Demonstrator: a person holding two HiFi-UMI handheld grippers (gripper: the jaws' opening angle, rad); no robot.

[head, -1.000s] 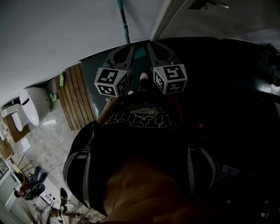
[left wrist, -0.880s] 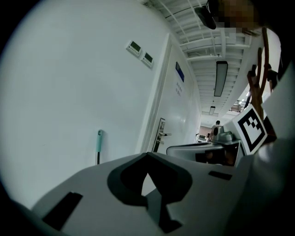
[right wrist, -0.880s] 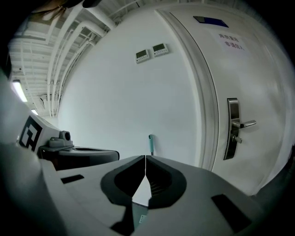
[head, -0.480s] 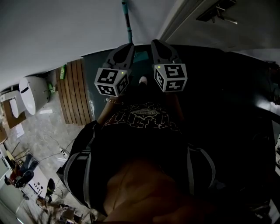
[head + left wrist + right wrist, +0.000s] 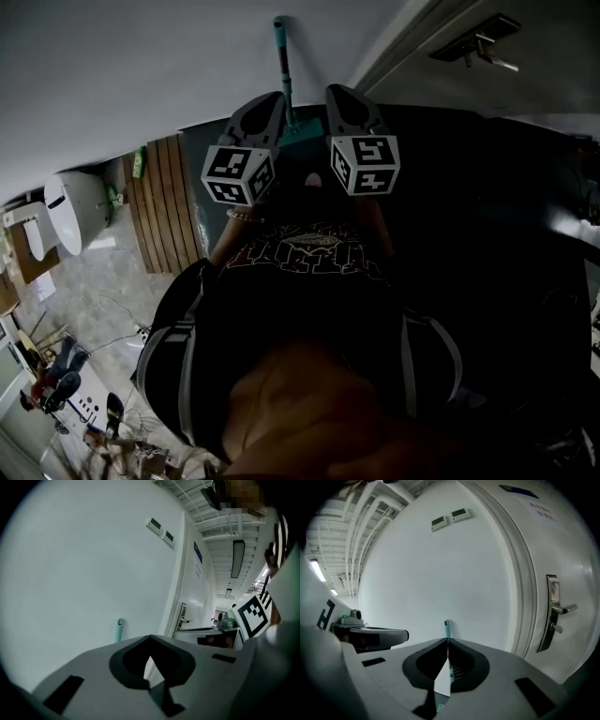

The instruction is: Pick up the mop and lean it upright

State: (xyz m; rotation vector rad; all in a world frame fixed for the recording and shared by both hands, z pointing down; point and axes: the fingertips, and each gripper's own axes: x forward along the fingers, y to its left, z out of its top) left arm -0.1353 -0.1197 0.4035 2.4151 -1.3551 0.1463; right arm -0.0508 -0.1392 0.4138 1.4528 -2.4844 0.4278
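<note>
Though upright against the wall (image 5: pixel 112 75), mop handle (image 5: pixel 447 629) beyond both shut, empty jaws.

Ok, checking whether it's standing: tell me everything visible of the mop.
Only the mop handle shows: a slim teal pole, plastic-looking, with a rounded top end. It stands nearly upright and looks to rest against the white wall, left of the door. Its lower part and head are out of sight.
</note>
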